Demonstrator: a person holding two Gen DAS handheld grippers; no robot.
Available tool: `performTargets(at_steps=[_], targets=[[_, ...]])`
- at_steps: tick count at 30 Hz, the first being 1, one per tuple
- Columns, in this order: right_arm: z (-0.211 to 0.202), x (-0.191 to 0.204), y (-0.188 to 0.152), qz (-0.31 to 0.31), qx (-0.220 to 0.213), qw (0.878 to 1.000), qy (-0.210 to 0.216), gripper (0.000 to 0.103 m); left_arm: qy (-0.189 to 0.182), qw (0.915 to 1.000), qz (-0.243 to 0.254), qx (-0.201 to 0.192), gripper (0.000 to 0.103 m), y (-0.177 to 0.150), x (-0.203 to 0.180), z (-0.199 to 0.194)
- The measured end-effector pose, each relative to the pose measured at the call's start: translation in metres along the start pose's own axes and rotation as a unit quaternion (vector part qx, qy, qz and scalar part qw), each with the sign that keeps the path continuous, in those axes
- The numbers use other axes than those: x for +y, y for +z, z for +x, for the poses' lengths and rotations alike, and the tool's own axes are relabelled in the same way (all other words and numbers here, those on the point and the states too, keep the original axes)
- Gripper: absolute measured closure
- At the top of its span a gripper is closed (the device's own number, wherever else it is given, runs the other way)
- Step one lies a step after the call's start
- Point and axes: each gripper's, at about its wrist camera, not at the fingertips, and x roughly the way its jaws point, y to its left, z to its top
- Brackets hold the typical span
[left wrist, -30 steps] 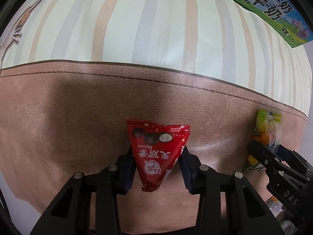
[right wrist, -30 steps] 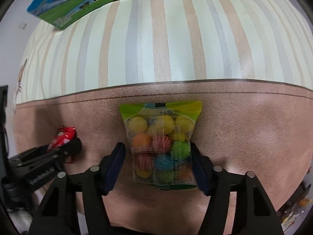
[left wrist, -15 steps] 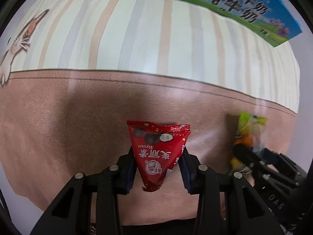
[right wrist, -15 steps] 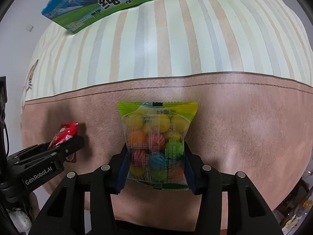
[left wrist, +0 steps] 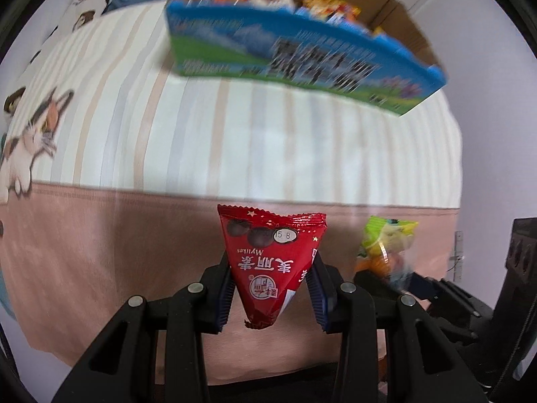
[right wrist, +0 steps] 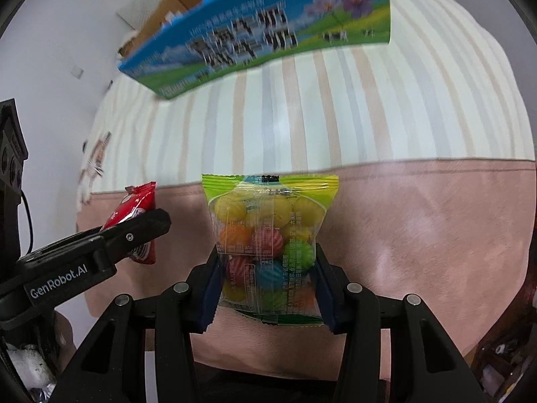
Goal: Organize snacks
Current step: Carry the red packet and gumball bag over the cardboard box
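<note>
We read "Mylikes", upside down, on the red triangular snack packet, above three large Chinese characters, also inverted, and "15 8" in its white oval. The left gripper arm carries "GenRobot.AI" in white. The print on the blue-green carton is too blurred to read.

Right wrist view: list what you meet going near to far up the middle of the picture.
right gripper → clear packet of coloured candy balls clamped in it → pink band of the bedcover → striped cream part → blue and green milk carton box.
</note>
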Motion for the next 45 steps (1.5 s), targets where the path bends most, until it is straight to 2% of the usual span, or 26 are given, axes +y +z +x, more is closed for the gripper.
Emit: performTargets(at_steps=[6, 11, 17, 22, 27, 34, 40, 45], targets=[[-0.041, 0.004, 0.025, 0.000, -0.040, 0.999, 0.022, 0.052, -0.025, 0.9991, 0.019, -0.030, 0.067, 0.036, -0.009, -0.036], [-0.079, 0.006, 0.064, -0.005, -0.084, 0.996, 0.032, 0.052, -0.036, 0.9974, 0.032, -0.053, 0.067, 0.070, -0.020, -0.058], [-0.104, 0.013, 0.122, -0.019, -0.124, 0.992, 0.026, 0.052, -0.042, 0.9953, 0.038, -0.079, 0.067, 0.135, -0.030, -0.072], [-0.107, 0.019, 0.177, -0.030, -0.134, 0.990, 0.017, 0.052, -0.028, 0.9950, 0.042, -0.086, 0.067, 0.196, -0.029, -0.069], [-0.090, 0.020, 0.238, -0.033, -0.131, 0.991, 0.000, 0.052, -0.009, 0.9960, 0.042, -0.079, 0.067, 0.256, -0.021, -0.051], [-0.045, 0.017, 0.311, -0.026, -0.102, 0.994, -0.015, 0.052, -0.002, 0.9992, 0.028, -0.029, 0.067, 0.329, -0.004, -0.003], [0.004, 0.027, 0.351, -0.038, -0.062, 0.997, -0.030, 0.052, -0.003, 0.9997, 0.006, 0.022, 0.067, 0.367, 0.013, 0.043], [0.037, 0.030, 0.364, -0.040, -0.036, 0.998, -0.040, 0.052, 0.000, 0.9990, 0.003, 0.045, 0.067, 0.383, 0.020, 0.068]])
